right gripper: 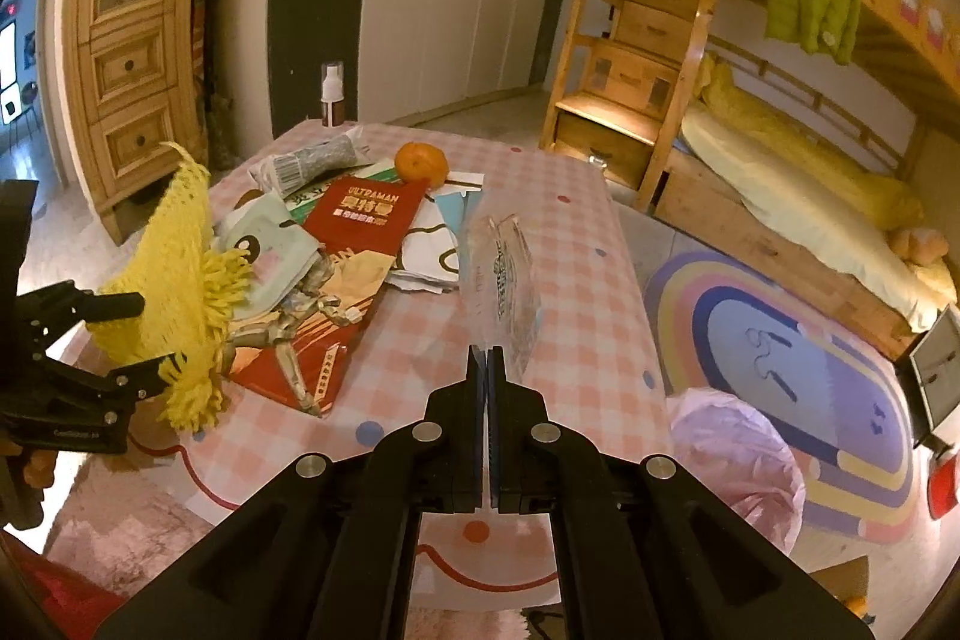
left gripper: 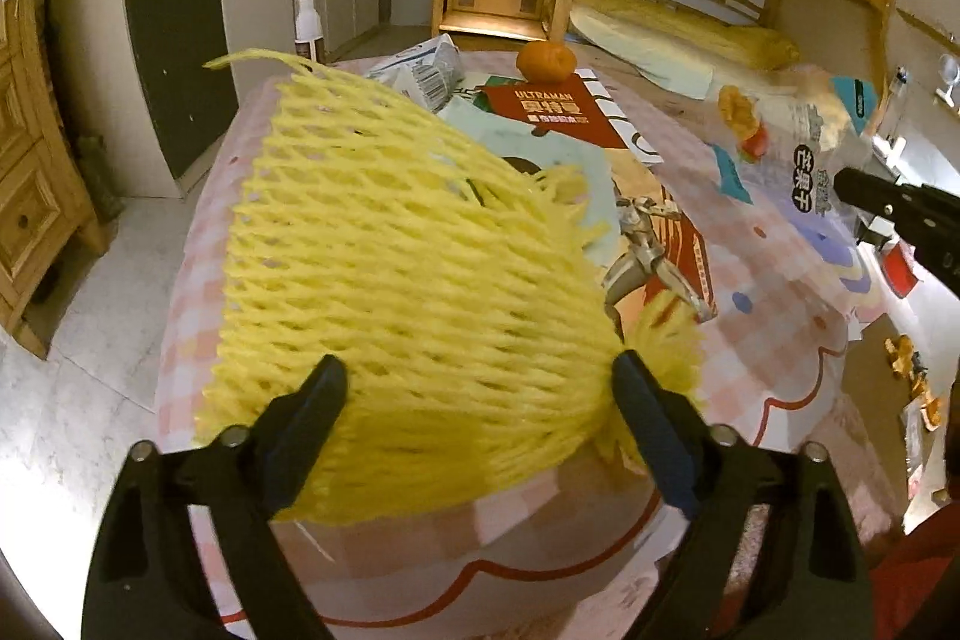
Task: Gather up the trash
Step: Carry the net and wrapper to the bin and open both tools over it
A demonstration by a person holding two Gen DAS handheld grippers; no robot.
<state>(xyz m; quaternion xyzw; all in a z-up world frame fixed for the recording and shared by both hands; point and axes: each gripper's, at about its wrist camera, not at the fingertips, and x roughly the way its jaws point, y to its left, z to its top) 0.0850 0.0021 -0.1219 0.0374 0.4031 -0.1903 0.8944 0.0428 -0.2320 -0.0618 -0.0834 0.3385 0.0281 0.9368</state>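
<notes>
On the left we see the left claw spread wide, with the yellow foam mesh fruit sleeve between its fingers and lifted above the pink checked worktop; both fingers touch the mesh, though we cannot tell how firmly they press. The sleeve hides much of the worktop in the left wrist view. To its right lie the red Ultraman packet and a round orange fruit. Further right, the right claw is pinched tight on a clear printed plastic wrapper, held upright above the worktop. Only the right wrist view shows the pink plastic bag beside the worktop, its lower part cut off.
</notes>
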